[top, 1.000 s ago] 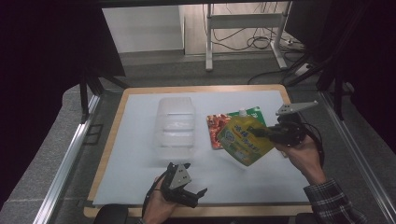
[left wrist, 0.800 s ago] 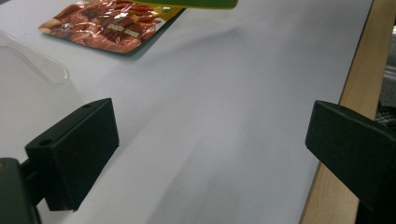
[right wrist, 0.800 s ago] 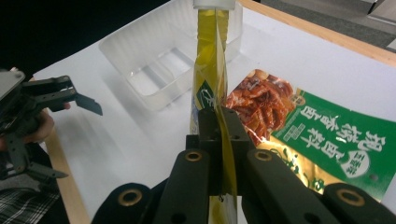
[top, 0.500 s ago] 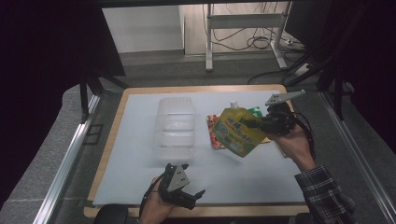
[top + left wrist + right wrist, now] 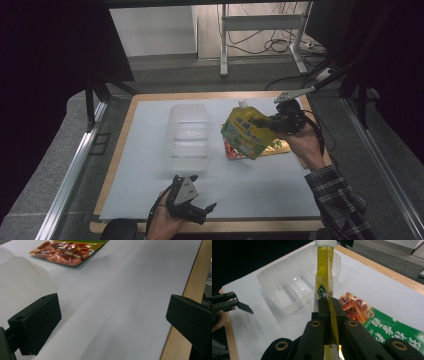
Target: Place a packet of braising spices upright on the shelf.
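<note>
Your right gripper point(image 5: 265, 121) has its fingers clamped on the edge of the soft yellow spouted pouch point(image 5: 243, 134), lifted above the bench's far right part beside the clear plastic tray point(image 5: 187, 136), so keep gripping that stiffer seam; your left gripper point(image 5: 200, 209) rests fingers apart.

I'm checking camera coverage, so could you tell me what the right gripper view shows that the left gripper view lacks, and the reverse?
Right gripper view: the right gripper shut on a yellow spouted pouch, with the white cap up. Left gripper view: its own open jaws over bare mat, beside the table's wooden edge. Both: the clear plastic tray and the snack packet lying flat.
</note>
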Demonstrator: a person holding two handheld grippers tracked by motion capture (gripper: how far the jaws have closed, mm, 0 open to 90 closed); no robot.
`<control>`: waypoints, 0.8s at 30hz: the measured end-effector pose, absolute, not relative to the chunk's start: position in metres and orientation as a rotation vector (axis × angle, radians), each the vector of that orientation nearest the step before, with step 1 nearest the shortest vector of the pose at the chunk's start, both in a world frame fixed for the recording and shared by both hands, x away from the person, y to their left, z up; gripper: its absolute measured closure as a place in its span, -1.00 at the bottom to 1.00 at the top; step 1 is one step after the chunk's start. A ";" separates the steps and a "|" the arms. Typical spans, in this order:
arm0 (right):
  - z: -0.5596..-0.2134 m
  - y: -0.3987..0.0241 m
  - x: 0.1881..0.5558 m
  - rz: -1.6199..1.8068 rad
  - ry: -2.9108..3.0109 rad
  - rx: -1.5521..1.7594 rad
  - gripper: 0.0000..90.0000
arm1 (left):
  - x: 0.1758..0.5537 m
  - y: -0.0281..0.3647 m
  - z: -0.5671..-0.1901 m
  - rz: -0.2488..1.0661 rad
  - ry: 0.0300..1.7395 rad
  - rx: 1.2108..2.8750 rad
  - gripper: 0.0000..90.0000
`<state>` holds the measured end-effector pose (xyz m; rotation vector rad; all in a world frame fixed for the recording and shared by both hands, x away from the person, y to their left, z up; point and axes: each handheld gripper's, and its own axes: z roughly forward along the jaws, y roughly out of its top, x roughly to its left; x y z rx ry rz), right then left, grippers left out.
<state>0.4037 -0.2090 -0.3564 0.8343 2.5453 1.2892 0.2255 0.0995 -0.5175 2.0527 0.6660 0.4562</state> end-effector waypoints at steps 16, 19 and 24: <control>-0.355 -0.184 0.431 1.303 2.535 0.828 0.98 | 0.225 0.102 -0.518 0.438 0.652 2.046 -1.00; -0.354 -0.179 0.436 1.304 2.534 0.827 0.98 | 0.225 0.102 -0.517 0.440 0.653 2.042 -1.00; -0.351 -0.172 0.444 1.317 2.526 0.813 0.98 | 0.224 0.102 -0.518 0.442 0.645 2.059 -1.00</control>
